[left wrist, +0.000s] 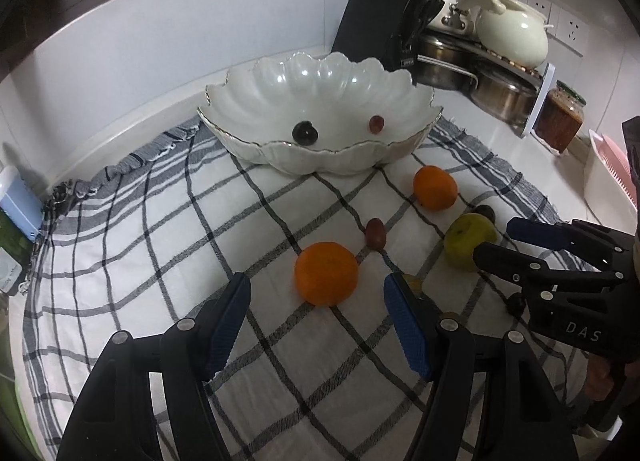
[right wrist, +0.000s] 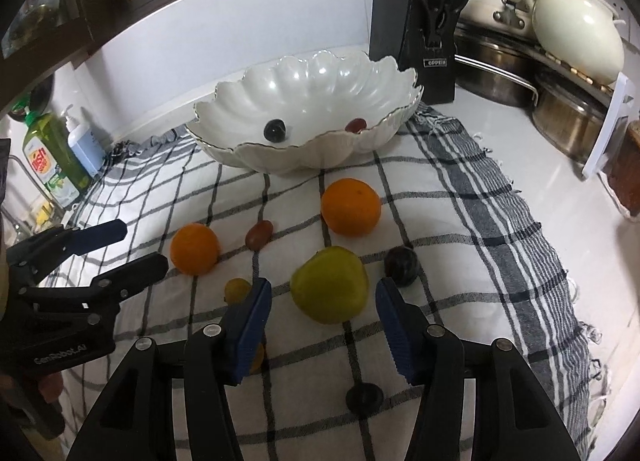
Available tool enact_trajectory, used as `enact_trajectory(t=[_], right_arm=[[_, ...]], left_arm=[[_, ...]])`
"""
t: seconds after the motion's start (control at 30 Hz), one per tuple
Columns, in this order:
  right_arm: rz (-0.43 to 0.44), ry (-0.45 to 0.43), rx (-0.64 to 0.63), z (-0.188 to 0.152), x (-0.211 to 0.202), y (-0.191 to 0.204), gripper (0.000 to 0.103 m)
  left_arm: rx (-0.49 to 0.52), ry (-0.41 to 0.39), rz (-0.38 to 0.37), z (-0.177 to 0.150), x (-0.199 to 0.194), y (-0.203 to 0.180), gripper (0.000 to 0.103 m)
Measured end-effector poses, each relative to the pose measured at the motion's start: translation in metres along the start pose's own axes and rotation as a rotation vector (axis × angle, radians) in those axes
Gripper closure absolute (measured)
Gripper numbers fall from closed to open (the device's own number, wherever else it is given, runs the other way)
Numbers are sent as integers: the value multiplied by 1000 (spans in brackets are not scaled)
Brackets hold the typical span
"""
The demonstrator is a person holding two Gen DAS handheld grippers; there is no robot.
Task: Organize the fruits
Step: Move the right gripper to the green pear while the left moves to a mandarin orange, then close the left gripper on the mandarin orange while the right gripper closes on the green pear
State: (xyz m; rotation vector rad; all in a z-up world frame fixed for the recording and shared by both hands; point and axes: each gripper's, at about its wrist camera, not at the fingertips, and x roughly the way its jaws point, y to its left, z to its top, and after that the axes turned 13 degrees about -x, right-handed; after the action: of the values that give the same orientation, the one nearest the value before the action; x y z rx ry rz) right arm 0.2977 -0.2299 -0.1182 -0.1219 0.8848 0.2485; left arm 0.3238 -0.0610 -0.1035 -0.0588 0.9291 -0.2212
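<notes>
A white scalloped bowl stands at the back of a checked cloth and holds a dark plum and a red grape. My left gripper is open, with an orange just ahead between its fingers. My right gripper is open around a green pear. Loose on the cloth lie a second orange, a red grape, a dark plum and a small yellow fruit.
A black knife block, steel pots and a cream pot stand at the back right. A jar and a pink rack are at the right. Soap bottles stand at the left.
</notes>
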Motion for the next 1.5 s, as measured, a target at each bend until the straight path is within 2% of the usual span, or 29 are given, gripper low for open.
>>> enact_trajectory(t=[0.33,0.57,0.83,0.97,1.27,1.5], right_arm=[[24,32,3,2,17,-3,48],[25,42,5,3,25,-3,48],[16,54,7,5,34,-5,48],[2,65,-2,5,36,-6,52],[5,54,2,4,35,-5,52],[15,26,5,4,24,-2,52]], left_arm=[[14,46,-2,2,26,-2,35],[14,75,-14,6,41,-3,39],[7,109,-17,7,56,-4,51],[-4,117,-20,7,58,-4,58],[-15,119,-22,6,55,-4,60],[-24,86,-22,7,40,-6,61]])
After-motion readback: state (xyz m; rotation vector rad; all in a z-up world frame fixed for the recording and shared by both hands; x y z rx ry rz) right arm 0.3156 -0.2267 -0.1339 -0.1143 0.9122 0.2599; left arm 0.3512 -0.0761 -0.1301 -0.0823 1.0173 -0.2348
